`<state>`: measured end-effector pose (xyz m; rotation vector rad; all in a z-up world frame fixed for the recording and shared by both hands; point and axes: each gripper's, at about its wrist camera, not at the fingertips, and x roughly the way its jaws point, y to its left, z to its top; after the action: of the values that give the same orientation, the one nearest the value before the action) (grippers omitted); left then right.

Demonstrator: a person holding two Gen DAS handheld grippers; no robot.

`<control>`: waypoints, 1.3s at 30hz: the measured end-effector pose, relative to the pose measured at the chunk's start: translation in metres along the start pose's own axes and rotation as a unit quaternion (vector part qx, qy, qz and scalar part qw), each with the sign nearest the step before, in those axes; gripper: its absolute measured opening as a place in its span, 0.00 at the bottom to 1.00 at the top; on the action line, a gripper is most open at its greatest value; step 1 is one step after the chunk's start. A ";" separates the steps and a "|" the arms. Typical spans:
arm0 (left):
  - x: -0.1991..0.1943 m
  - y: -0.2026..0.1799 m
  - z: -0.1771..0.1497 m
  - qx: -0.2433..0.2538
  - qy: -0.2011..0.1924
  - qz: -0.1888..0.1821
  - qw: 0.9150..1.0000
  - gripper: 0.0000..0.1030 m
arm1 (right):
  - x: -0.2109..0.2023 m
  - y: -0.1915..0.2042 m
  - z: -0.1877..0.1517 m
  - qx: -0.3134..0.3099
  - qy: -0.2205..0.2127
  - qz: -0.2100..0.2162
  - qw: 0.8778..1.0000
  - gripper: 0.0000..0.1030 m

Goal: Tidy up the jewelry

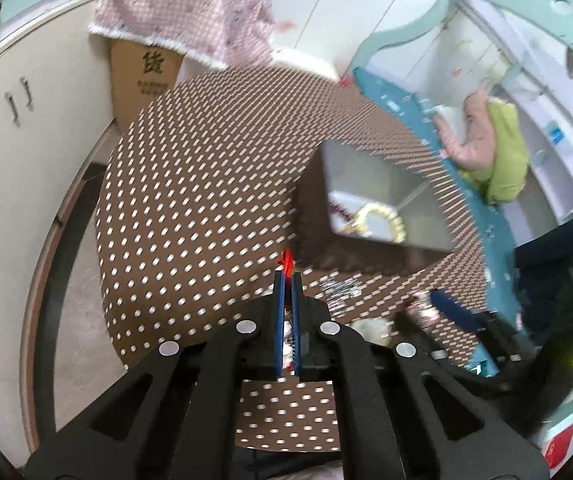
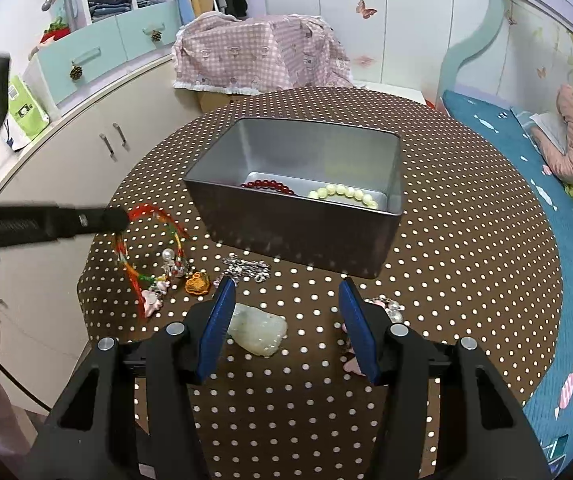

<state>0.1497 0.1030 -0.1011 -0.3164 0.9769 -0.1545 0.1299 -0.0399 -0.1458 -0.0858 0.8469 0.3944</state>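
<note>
Red cord bracelet [image 2: 146,236] clamped in left tool [image 1: 287,276], lifted | right tool [image 2: 286,300] apart, hovering above table [image 2: 466,240]

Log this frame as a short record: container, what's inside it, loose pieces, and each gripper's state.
container: grey metal tin, open, on the dotted table
inside: red bead bracelet, pale yellow bead bracelet
loose on table: pale jade piece, silver chain
left gripper: jaws shut on the red cord bracelet
right gripper: jaws open, holding nothing
</note>
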 end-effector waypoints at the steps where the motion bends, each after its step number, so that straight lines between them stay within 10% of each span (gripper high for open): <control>1: -0.005 -0.003 0.002 0.003 -0.007 -0.005 1.000 0.03 | 0.000 0.001 0.001 -0.001 0.000 0.002 1.000 0.50; 15: -0.031 0.023 -0.010 -0.001 -0.034 0.028 0.999 0.03 | 0.013 0.046 0.004 -0.043 0.025 0.106 0.993 0.46; 27: -0.014 0.047 -0.034 -0.012 0.004 0.050 0.999 0.03 | 0.045 0.085 -0.001 -0.110 0.070 0.064 0.989 0.15; 39: -0.020 0.023 -0.024 0.012 -0.009 0.011 1.000 0.03 | 0.025 0.061 0.016 -0.068 0.050 0.068 0.994 0.15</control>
<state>0.1187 0.1257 -0.1054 -0.2844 0.9596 -0.1427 0.1339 0.0274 -0.1486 -0.1758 0.9261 0.5799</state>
